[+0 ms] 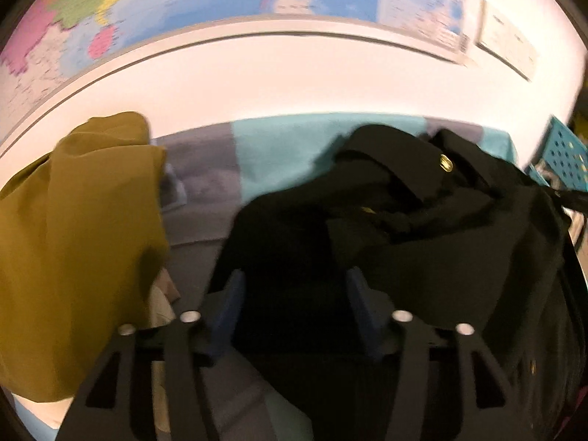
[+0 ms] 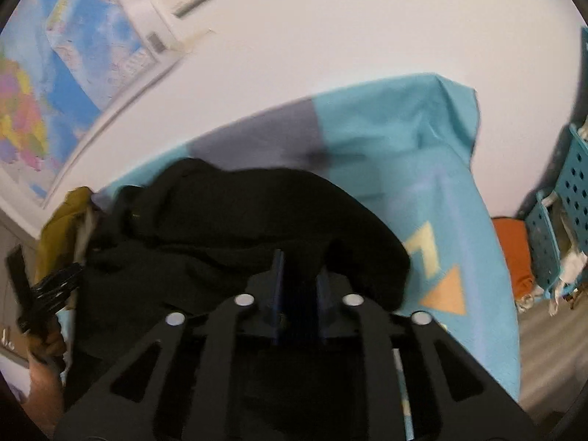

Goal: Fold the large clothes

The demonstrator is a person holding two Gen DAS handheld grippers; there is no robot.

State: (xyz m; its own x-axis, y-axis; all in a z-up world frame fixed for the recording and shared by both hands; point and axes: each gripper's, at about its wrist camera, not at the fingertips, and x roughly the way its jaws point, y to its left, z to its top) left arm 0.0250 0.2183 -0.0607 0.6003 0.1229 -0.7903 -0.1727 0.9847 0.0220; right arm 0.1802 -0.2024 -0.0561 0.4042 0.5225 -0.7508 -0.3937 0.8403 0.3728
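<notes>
1. Black garment (image 1: 422, 228) bunched in a heap on the teal-and-grey patterned cloth (image 2: 386, 128), brass button facing up; nowhere near flat.
2. Left gripper (image 1: 294, 294): tongs spread wide over black fabric, nothing pinched.
3. Right gripper (image 2: 298, 279): tongs drawn close, a narrow gap left; dark cloth behind them, so a pinch on fabric cannot be told.
4. Olive garment (image 1: 73, 239) piled just beside the black one, at its left.
5. Risks, as judged: catching several layers of the crumpled heap and locking in a twisted fold; dragging the olive piece along; tugging the cloth underneath toward the edge near the blue perforated basket (image 2: 566, 198).
</notes>
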